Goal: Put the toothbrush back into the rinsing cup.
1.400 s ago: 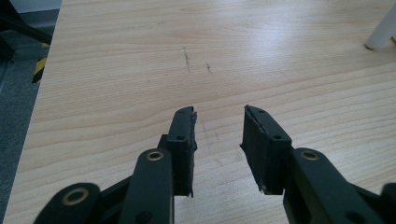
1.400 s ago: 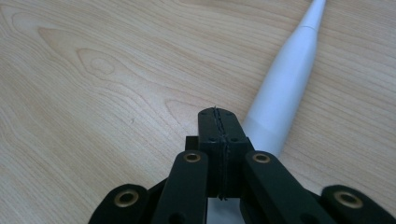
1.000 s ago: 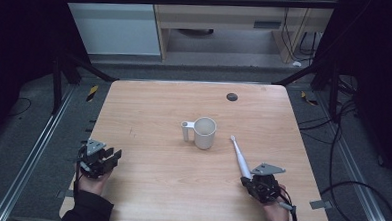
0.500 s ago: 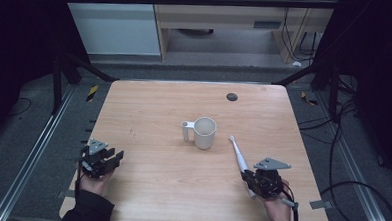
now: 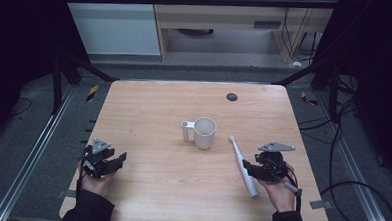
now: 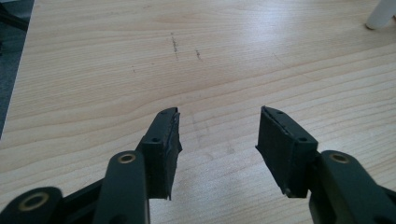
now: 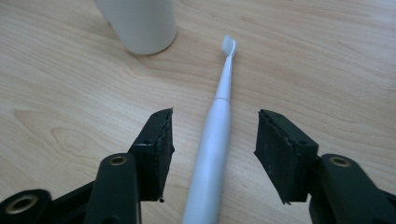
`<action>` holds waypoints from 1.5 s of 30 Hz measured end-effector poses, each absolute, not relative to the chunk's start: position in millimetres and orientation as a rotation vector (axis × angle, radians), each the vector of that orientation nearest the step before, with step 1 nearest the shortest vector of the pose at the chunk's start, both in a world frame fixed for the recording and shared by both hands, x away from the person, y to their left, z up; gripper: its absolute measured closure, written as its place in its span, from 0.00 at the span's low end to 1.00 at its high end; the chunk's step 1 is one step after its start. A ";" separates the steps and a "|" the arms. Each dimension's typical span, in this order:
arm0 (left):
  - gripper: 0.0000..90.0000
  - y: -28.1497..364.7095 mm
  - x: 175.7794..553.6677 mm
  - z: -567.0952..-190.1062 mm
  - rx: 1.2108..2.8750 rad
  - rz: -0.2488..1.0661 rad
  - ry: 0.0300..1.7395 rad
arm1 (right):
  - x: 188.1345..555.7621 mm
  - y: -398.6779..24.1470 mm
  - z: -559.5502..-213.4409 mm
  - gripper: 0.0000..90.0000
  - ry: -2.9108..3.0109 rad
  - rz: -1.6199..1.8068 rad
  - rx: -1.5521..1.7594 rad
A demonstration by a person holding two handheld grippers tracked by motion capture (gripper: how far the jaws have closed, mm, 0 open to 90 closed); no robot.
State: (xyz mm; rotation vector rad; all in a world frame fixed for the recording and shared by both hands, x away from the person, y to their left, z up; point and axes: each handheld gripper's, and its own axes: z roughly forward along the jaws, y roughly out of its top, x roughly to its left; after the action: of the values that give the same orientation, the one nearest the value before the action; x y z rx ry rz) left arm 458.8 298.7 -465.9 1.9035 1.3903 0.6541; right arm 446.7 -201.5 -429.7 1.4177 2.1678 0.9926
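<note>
Right hand-held gripper (image 7: 212,154) just spread, toothbrush (image 7: 215,126) lying loose between, left hand-held gripper (image 6: 217,151) likewise opened, empty

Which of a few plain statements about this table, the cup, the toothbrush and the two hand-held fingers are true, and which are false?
1. The toothbrush lies flat on the table. True.
2. The toothbrush stands inside the cup. False: it lies on the wood beside the cup, apart from it.
3. The right gripper has its fingers apart, with the toothbrush handle between them and untouched. True; they have just been opening.
4. The left gripper grips the cup's handle. False: its fingers are apart over bare wood, far from the cup.
5. The cup stands upright near the middle of the table. True.
</note>
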 end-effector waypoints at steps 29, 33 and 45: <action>0.43 294.5 461.0 -469.0 1.922 0.643 1.393 | 492.4 -187.5 -424.6 0.47 2.247 0.845 1.499; 0.43 294.7 461.0 -468.9 1.921 0.644 1.394 | 494.6 -186.0 -430.3 0.49 2.272 0.814 1.519; 0.43 294.3 461.6 -469.6 1.932 0.640 1.395 | 502.4 -181.8 -441.3 0.54 2.339 0.718 1.570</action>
State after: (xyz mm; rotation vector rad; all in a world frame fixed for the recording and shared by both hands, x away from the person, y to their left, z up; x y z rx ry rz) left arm 461.6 294.3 -469.6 1.9316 1.3949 0.6404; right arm 502.4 -181.8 -441.3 1.5702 2.3388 0.7185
